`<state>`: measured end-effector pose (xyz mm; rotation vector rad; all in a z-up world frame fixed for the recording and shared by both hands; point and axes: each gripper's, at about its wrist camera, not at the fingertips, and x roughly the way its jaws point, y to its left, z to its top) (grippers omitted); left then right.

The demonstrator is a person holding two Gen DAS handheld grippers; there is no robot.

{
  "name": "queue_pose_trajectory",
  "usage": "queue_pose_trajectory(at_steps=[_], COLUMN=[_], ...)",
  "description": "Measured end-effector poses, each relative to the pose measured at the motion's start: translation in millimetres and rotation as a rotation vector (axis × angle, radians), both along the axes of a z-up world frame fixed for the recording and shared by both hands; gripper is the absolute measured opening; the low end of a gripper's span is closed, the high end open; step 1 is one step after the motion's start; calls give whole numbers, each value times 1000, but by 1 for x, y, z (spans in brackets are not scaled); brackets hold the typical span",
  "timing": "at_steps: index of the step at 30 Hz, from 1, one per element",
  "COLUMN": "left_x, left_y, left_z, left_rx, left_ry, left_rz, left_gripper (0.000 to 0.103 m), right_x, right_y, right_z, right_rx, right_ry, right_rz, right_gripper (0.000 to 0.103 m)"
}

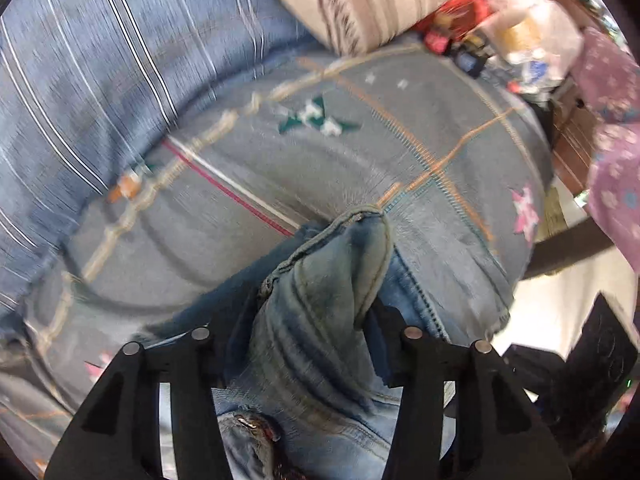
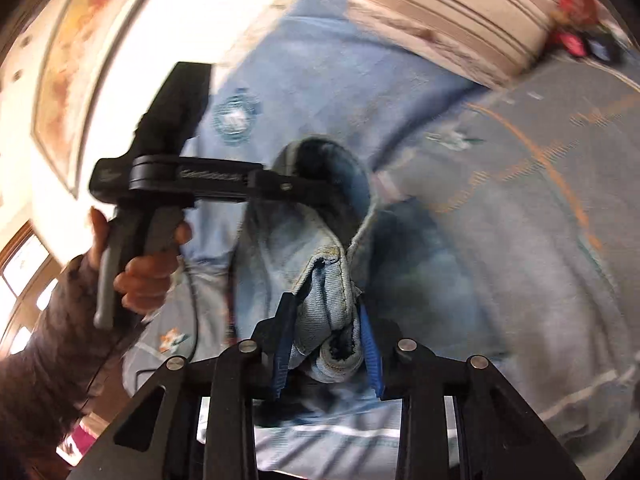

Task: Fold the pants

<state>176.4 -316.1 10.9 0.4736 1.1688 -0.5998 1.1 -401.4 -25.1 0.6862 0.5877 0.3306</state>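
The pants are light blue denim jeans, bunched and lifted over a bed. My left gripper is shut on a thick fold of the jeans with a stitched hem or waistband edge sticking up between the fingers. My right gripper is shut on another bunched edge of the jeans, held between its blue-padded fingers. In the right wrist view the left gripper shows from the side, held by a hand, clamped on dark denim just beyond.
A grey patchwork bedspread with stars and orange stitching lies under the jeans. A blue striped sheet lies at left, a beige striped pillow at the back. Clutter and purple floral fabric stand at right.
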Motion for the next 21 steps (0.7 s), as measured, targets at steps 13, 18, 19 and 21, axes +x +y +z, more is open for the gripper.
queue_pose_trajectory(at_steps=[13,18,19,21], left_x=[1,-5,-11,-19], left_y=[37,116,134,168], left_z=[46,77,74,52], left_rx=[-179,-321,-339,-365], left_ry=[-55,-102,-111,-82], left_rz=[116,246,279,349], left_gripper=[64,72,75,80], right_x=[-3,1,8,23], right_y=[-31,-40,-40,-31], right_z=[-10,20,24,36], right_rx=[-1,22,25,16], right_ry=[92,43,36,10], right_rz=[-3,-58,-46,-4], right_gripper=[58,70,70,78])
